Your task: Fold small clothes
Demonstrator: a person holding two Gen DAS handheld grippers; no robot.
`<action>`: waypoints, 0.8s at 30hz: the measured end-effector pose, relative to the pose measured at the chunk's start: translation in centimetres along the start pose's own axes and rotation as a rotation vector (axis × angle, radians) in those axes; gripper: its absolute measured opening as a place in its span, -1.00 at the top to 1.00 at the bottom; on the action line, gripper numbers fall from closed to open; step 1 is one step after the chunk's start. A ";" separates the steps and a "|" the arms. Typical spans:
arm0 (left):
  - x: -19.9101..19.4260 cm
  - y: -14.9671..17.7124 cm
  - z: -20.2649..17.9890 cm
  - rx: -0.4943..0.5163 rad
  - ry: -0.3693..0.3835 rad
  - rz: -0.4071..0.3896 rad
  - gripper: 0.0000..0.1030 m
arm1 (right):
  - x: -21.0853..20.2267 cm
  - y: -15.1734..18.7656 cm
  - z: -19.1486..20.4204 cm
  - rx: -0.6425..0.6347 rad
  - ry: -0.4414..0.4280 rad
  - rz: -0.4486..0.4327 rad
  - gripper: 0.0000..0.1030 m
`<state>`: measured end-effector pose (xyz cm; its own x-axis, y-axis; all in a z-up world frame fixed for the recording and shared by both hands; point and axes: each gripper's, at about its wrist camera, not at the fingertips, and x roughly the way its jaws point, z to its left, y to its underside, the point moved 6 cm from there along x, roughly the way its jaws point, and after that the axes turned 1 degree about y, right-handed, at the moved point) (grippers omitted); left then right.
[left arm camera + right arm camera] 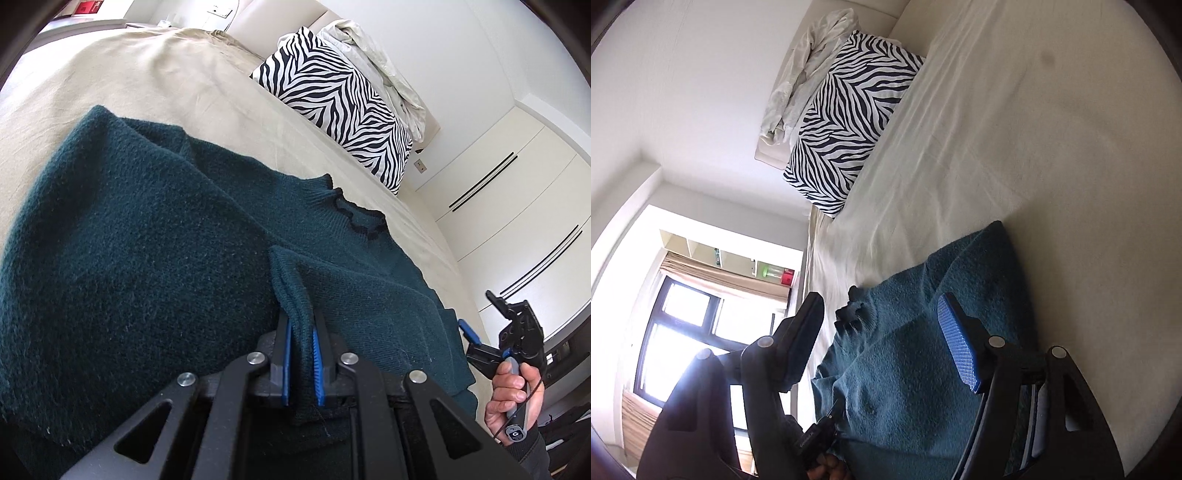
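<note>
A big bed [147,85] with a cream sheet fills most of both views. A zebra-striped pillow [332,99] leans at the head of the bed, and a crumpled pale cloth [373,62] lies bunched behind it. The walls are white.

A dark green sweater [155,236] lies spread on the sheet, with its frilly black-edged collar [354,216] pointing toward the pillow.

The left gripper [303,354] is clamped tight on a ribbed edge of the sweater, and the cloth is squeezed between its blue pads.

The left wrist view also shows white cupboard doors [509,221] with long dark handles, and the person's right hand [513,398] holding the other tool off the side of the bed.

The right wrist view shows a bright window [687,332] with a tan blind and a shelf above it. The right gripper [886,343] hangs over the sweater with its jaws spread apart and nothing between them. One blue pad [958,343] faces us.
</note>
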<state>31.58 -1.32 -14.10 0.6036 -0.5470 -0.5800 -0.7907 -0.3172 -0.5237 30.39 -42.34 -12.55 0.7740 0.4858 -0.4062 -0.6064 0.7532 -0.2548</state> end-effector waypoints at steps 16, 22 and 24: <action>-12.5 3.3 0.5 -0.058 -0.111 -0.084 -0.42 | -16.0 11.2 -3.8 -0.136 0.199 -0.035 -0.19; -20.9 10.8 2.4 -0.103 -0.178 -0.061 -0.41 | -23.3 17.6 -6.2 -0.135 0.264 -0.030 -0.19; -22.5 13.2 3.3 -0.094 -0.236 -0.030 -0.41 | -24.6 19.5 -6.6 -0.145 0.280 -0.015 -0.19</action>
<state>7.92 9.35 -10.04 0.6258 -0.3435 -0.7003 -0.7711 -0.4075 -0.4892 -1.71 -42.51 -13.30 0.7151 0.3188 -0.6221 -0.6305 0.6784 -0.3771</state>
